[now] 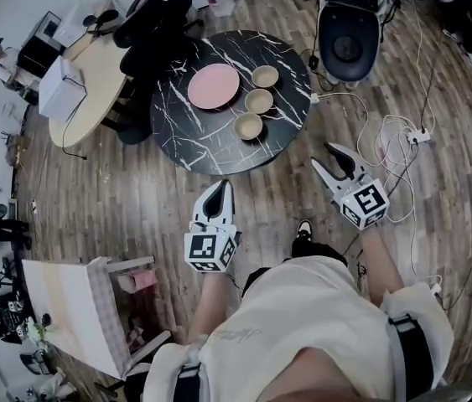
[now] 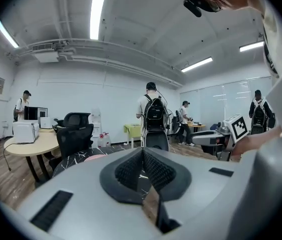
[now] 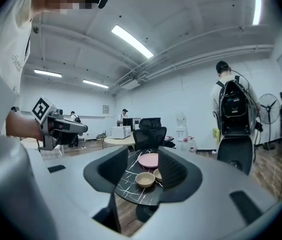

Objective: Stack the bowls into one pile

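Three tan bowls stand apart on a round black marble table (image 1: 206, 145): a far bowl (image 1: 264, 76), a middle bowl (image 1: 259, 100) and a near bowl (image 1: 248, 126). A pink plate (image 1: 214, 85) lies left of them. Both grippers hang over the floor, short of the table. My left gripper (image 1: 221, 187) is shut and holds nothing; its pads meet at the tips in the left gripper view (image 2: 143, 151). My right gripper (image 1: 326, 156) is open and empty. Between its jaws, the right gripper view (image 3: 148, 166) shows the near bowl (image 3: 145, 179), a second bowl (image 3: 157, 174) and the plate (image 3: 149, 160).
Black office chairs (image 1: 156, 23) and a beige table (image 1: 93, 86) with a white box stand left of the marble table. A black seat unit (image 1: 349, 40) is behind it on the right. Cables and a power strip (image 1: 420, 135) lie on the wood floor. A folding chair (image 1: 76, 308) stands near left.
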The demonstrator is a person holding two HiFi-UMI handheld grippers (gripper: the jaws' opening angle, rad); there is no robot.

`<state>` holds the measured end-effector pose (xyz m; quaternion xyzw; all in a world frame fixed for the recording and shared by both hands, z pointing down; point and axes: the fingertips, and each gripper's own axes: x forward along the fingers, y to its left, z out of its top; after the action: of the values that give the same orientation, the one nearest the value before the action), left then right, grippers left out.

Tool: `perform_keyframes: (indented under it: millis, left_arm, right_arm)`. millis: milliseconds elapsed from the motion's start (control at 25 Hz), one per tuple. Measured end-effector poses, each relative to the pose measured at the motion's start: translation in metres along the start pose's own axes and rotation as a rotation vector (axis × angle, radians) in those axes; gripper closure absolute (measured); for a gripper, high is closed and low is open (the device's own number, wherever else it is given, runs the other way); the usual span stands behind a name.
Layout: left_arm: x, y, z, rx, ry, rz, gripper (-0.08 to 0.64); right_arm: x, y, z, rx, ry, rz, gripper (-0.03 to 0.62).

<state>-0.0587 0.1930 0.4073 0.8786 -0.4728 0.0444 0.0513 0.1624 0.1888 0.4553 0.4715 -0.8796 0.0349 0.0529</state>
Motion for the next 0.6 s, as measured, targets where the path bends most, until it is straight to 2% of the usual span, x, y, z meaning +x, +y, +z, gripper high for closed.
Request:
perform_keyframes:
  millis: [240,600]
  left_arm:
    - [0.018,0.012,-0.011,-0.021,0.026,0.046,0.54]
    - [0.035,0.024,-0.019,-0.033,0.055,0.092,0.54]
  right_arm:
    - [0.027,-0.022,-0.013,0.093,-0.017,0.052,0.407]
    - [0.038,-0.035,-0.024,0.063,0.019,0.077,0.407]
